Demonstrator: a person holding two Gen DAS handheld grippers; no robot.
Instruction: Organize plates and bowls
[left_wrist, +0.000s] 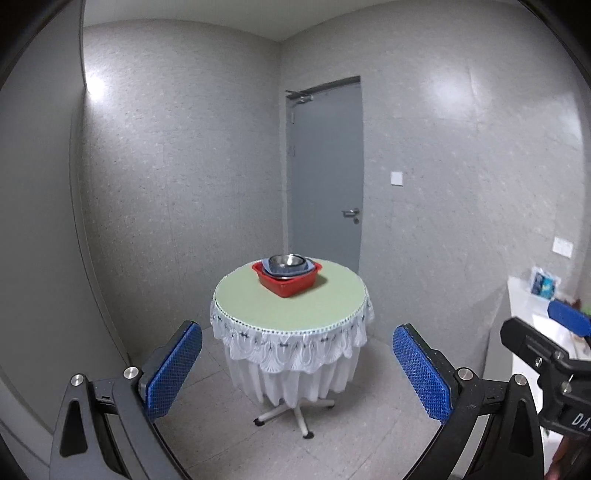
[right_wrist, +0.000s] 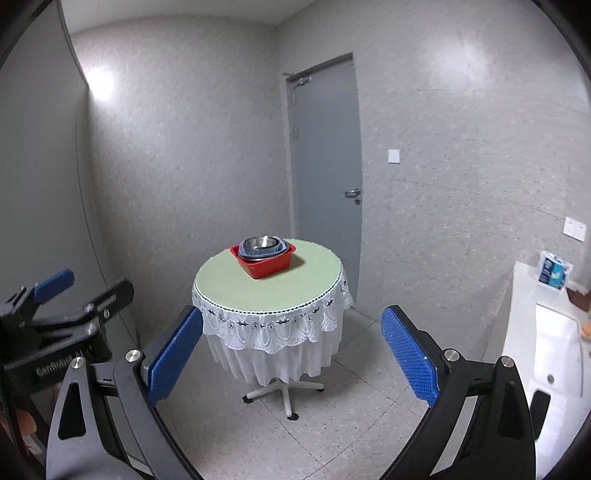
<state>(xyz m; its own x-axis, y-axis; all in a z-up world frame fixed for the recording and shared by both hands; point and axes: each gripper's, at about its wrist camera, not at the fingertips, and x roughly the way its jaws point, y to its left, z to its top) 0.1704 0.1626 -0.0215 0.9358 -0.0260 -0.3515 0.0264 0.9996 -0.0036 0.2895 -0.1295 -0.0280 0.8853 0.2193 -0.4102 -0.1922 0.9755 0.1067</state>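
Both grippers well back from round table. Left gripper & right gripper: jaws spread wide, nothing in them. Red basin w/ stacked bowls sits at table's 12 o'clock edge, near grey door.

Small plain indoor room, apparently a washroom. Grey speckled walls, a grey door at 12 o'clock. White sink counter at 3 o'clock.

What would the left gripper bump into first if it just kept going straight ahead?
Probably the round table: the open left gripper points at its lace skirt, with only bare floor between. The red basin of dishes sits higher and farther back. Depth is hard to judge.
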